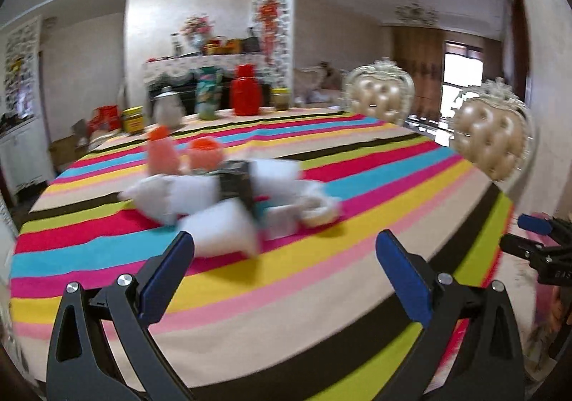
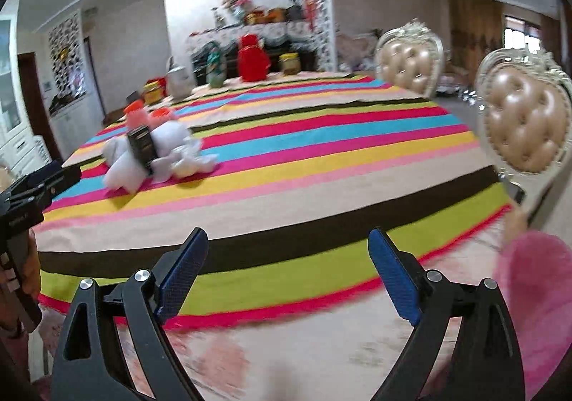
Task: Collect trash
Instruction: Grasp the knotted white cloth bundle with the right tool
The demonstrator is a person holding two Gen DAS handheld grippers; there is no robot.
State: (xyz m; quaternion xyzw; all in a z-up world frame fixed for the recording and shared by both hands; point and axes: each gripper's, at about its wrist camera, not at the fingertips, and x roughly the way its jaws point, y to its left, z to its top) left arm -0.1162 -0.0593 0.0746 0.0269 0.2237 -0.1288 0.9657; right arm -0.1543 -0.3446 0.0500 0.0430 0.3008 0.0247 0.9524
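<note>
the left gripper (image 1: 284, 261) stands wide apart with nothing between its blue pads, and the right gripper (image 2: 287, 258) is likewise spread and empty. ahead on the striped tablecloth (image 1: 357, 258) lies the trash pile (image 1: 228, 200), white crumpled paper around a dark box (image 2: 142, 147), beside two orange-capped bottles (image 1: 162, 150).

No legible text anywhere; labels on jars & box too blurred.

The left gripper (image 1: 284, 245) hangs with its blue-padded jaws spread wide and empty; the right gripper (image 2: 287, 243) likewise gapes, nothing between its fingers.
</note>
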